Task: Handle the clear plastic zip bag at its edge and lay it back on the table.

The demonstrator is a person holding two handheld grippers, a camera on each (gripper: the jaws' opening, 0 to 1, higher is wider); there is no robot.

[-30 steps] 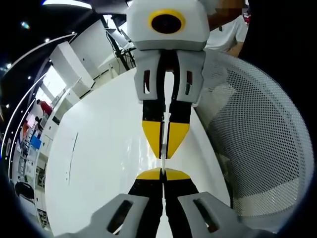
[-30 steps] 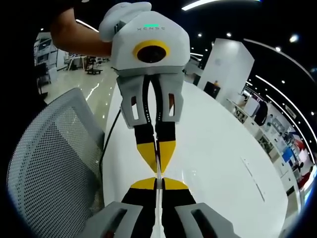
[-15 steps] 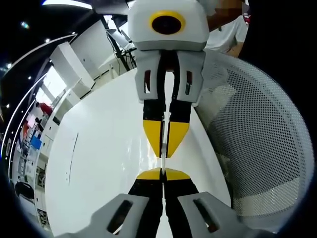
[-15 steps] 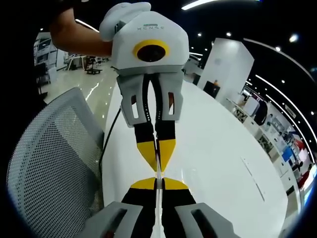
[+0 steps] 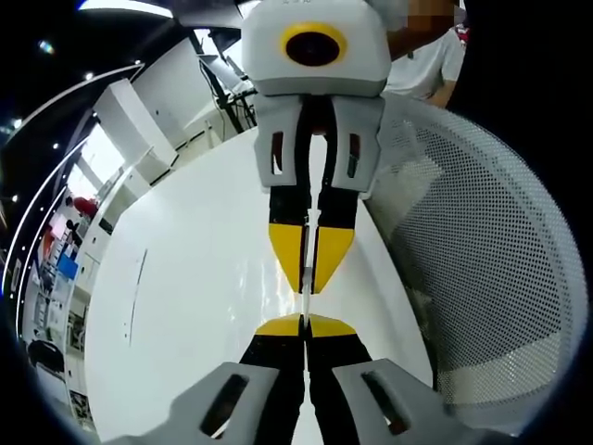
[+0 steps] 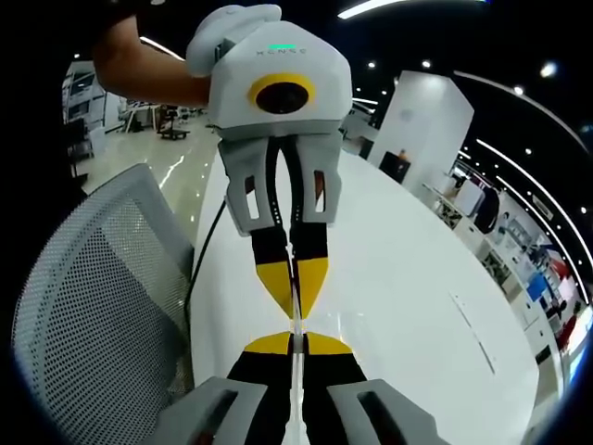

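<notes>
Left gripper (image 5: 304,321), right gripper (image 5: 304,284): both clamped tip-to-tip on clear plastic zip bag (image 5: 304,304) edge. Hardly moved lately; not yet lowered onto white table (image 5: 185,306).

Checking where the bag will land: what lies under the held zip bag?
White table lies under the zip bag, stretched edge-on between left tool and right tool. A mesh chair stands beside.

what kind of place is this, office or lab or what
Probably a large open showroom or office hall. A long white table with a white mesh chair beside it, dark ceiling with strip lights, and white pillars and display stands in the background suggest that.
</notes>
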